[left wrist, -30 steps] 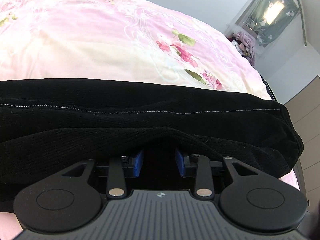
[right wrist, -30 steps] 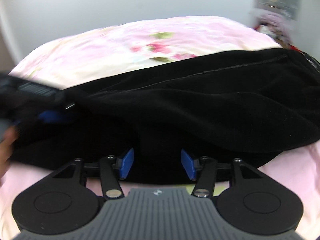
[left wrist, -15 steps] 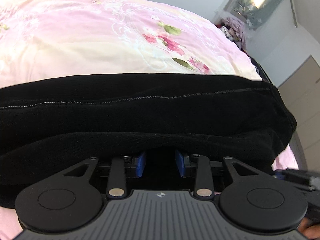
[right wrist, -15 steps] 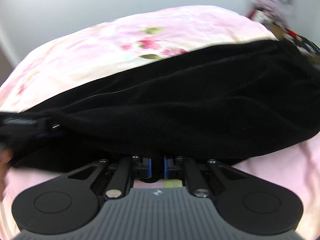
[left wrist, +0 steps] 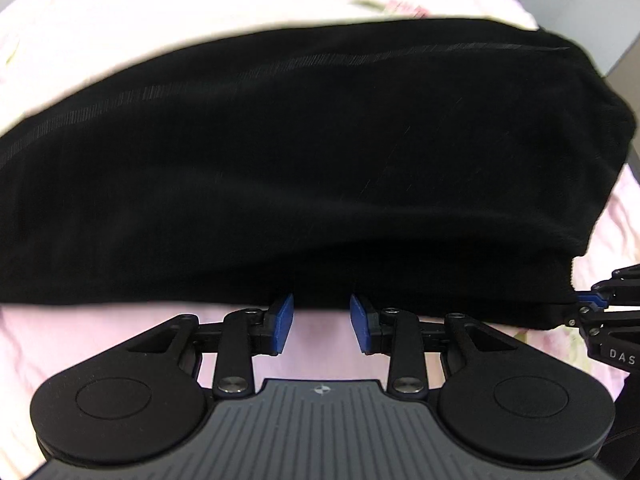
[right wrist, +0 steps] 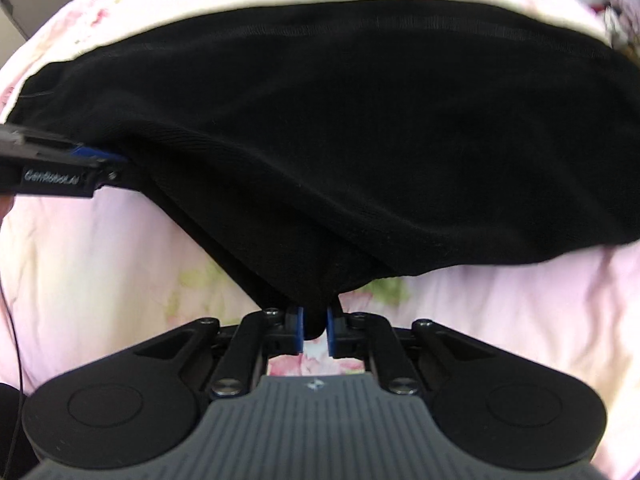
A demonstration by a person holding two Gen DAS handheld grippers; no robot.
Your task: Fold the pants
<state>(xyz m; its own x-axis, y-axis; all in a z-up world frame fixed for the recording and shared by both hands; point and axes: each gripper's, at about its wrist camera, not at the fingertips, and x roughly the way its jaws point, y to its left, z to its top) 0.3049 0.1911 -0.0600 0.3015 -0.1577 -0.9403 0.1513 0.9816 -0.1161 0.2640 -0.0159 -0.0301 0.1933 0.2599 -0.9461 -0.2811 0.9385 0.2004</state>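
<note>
pants: black pants (left wrist: 304, 152) lie across the pink floral bedsheet (left wrist: 100, 24), bunched in a thick layered band; in the right wrist view the near edge (right wrist: 316, 288) is drawn to a peak and lifted off the sheet.
right gripper: right gripper (right wrist: 314, 330) is clamped on that near edge – blue pads pinch a small tuck of cloth, with sheet showing below it.
why right: likely holding the hem so a layer can be carried over for the fold.
left gripper: left gripper (left wrist: 321, 322) has its pads set apart at the near edge of the cloth, bare sheet showing in the gap; the tips run under the dark fabric, so whether they press on it – cannot tell.
left from the side: in the right wrist view the left gripper (right wrist: 80, 164) reaches in from the left, its tip tucked into the cloth edge.
why two holds: judged – both ends of one edge taken so it moves level.
around: a grey wall (left wrist: 624, 40) at far right.
in the way: nothing lies on the sheet beyond the pants; the slack bulky layers may sag or slip out of line.
</note>
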